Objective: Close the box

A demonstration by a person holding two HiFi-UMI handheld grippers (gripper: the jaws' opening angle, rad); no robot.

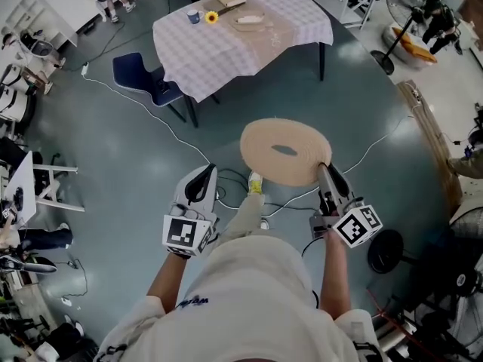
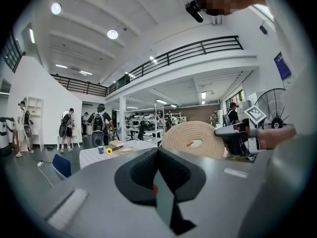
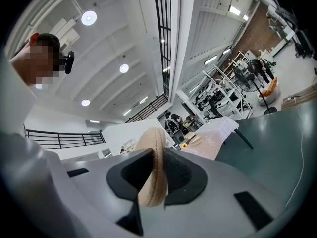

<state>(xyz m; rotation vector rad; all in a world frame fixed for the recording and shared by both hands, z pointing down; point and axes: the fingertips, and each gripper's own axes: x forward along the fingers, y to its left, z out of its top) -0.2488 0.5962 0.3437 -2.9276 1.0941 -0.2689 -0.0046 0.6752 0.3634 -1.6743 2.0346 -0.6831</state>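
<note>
Clamping woven lid edgewise, right tool

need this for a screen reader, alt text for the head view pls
Seen from above, a person clamps the edge of a round woven disc in the right gripper, flat above the grey floor; the left gripper is empty. A table with a checked cloth stands ahead.

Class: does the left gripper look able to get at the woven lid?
Probably yes: only open air separates left gripper and woven lid, which the right gripper holds.
</note>
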